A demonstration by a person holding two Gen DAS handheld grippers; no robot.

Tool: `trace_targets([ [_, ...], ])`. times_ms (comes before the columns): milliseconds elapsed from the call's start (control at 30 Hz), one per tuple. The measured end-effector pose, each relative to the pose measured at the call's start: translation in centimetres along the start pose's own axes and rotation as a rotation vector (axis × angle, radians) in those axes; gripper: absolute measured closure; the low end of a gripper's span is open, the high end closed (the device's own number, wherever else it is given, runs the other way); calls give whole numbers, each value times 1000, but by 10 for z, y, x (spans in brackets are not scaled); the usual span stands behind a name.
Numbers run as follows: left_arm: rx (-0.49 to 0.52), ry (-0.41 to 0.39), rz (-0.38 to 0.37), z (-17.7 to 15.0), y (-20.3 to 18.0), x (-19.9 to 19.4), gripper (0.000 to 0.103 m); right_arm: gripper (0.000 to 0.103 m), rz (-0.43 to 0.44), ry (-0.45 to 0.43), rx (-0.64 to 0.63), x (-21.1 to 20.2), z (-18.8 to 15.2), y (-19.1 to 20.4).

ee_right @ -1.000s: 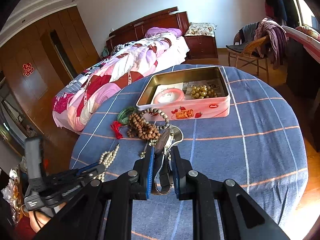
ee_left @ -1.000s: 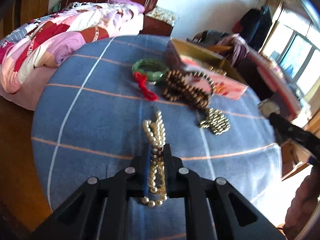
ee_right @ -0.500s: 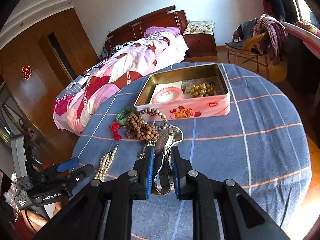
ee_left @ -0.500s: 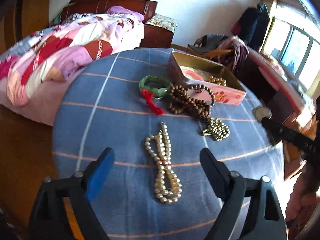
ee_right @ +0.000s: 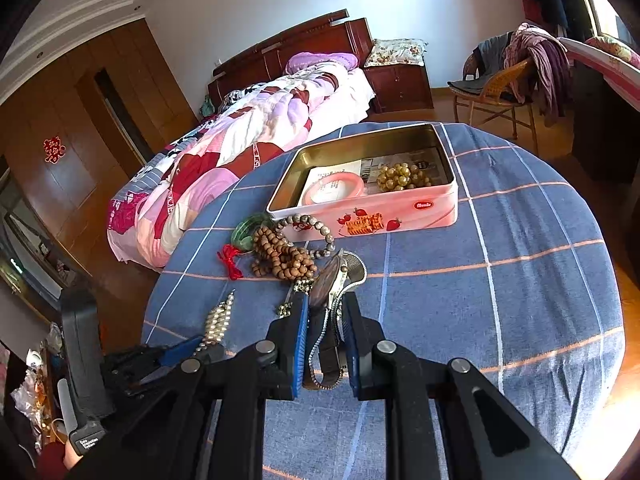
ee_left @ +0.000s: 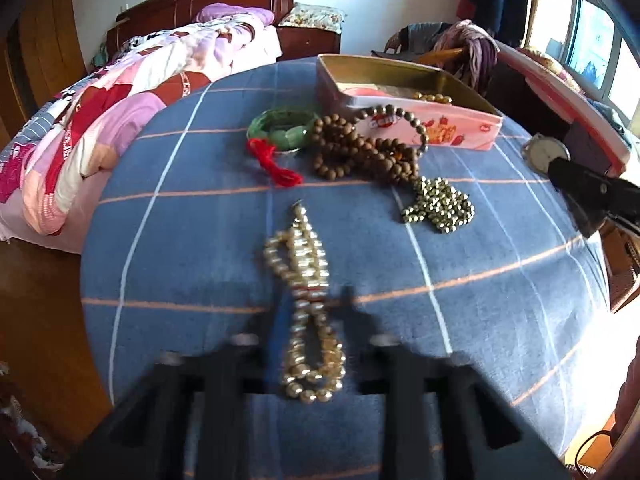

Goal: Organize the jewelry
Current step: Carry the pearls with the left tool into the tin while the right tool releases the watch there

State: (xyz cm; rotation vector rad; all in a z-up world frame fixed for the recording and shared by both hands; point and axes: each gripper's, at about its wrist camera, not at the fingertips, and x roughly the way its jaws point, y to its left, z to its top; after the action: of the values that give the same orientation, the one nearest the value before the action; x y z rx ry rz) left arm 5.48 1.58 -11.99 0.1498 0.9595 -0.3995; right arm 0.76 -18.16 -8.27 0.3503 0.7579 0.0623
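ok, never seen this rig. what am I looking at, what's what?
There is no robot. A person carries a hand-held gripper in each hand, and each has a fisheye camera looking along its two fingers, so there is one picture per gripper. The right hand-held gripper is shut on a wristwatch. The left hand-held gripper straddles a pearl necklace; blur hides whether it is shut. On the blue checked tablecloth lie a green bangle, wooden beads, a brassy bead chain and an open pink tin holding a pink bangle and gold beads.
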Motion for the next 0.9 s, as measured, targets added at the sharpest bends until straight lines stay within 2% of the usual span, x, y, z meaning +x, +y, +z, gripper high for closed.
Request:
trace_targets([
  [100, -19, -2, -29, 0, 5, -2, 89, 86, -2, -11, 0, -3, 0, -1],
  [200, -83, -27, -98, 0, 14, -9, 89, 86, -10, -31, 3, -8, 2, -4],
  [267, -104, -79, -145, 4, 18, -20, 89, 86, -15, -44, 6, -11, 6, -7],
  [367, -103, -148, -168, 12, 20, -37, 89, 86, -18, -60, 15, -15, 11, -11],
  [533, -79, -229, -189, 34, 17, -61, 89, 86, -18, -81, 21, -17, 23, -13],
  [667, -66, -289, -239, 55, 11, -73, 89, 86, -16, -105, 0, -17, 37, -11],
  [900, -24, -379, -292, 114, -8, -67, 89, 86, -11, -169, -7, -6, 84, -15],
])
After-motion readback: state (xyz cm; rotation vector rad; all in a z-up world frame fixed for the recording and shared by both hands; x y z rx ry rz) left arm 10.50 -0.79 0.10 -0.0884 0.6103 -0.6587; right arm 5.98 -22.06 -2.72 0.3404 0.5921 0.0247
